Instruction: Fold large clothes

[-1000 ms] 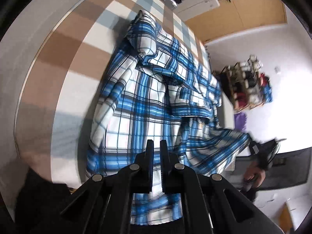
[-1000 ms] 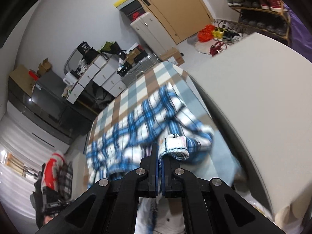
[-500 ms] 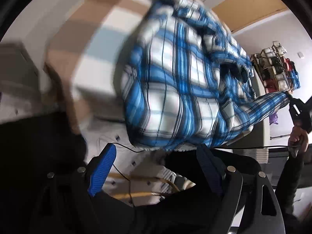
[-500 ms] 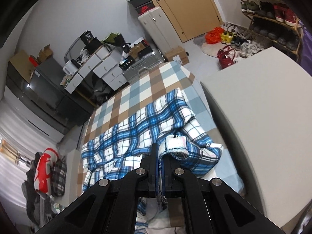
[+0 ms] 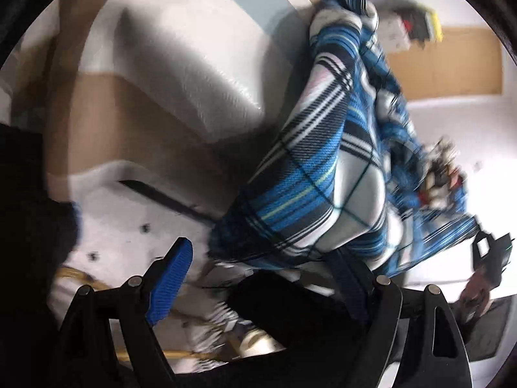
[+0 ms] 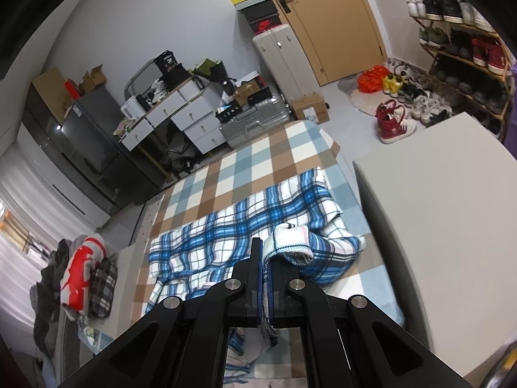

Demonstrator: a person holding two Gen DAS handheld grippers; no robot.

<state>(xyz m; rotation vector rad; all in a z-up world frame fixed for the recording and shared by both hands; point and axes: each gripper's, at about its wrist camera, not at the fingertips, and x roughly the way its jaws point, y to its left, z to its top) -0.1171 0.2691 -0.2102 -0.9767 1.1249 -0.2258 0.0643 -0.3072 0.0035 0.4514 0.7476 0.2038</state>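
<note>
Your right gripper [image 6: 265, 278] pinches the shirt [image 6: 239, 226] cuff over the bed [image 6: 245, 165], left gripper [image 5: 258, 278] gapes empty at its hem; yank and the shirt slides off.

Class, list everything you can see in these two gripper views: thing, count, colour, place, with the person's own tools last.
plaid shirt: one, blue and white, spread across the bed, one edge lifted.
checked bed cover: one, brown, blue and white, under the shirt.
white table: one, right of the bed.
shoe rack: one, wooden, far right, full of shoes.
red shoes: a pair, on the floor by the rack.
silver suitcase: one, beyond the bed's foot.
door: one, tan, back wall.
left gripper: one, black with blue pads, open, at the shirt's hanging edge.
right gripper: one, black, shut on the shirt's edge.
</note>
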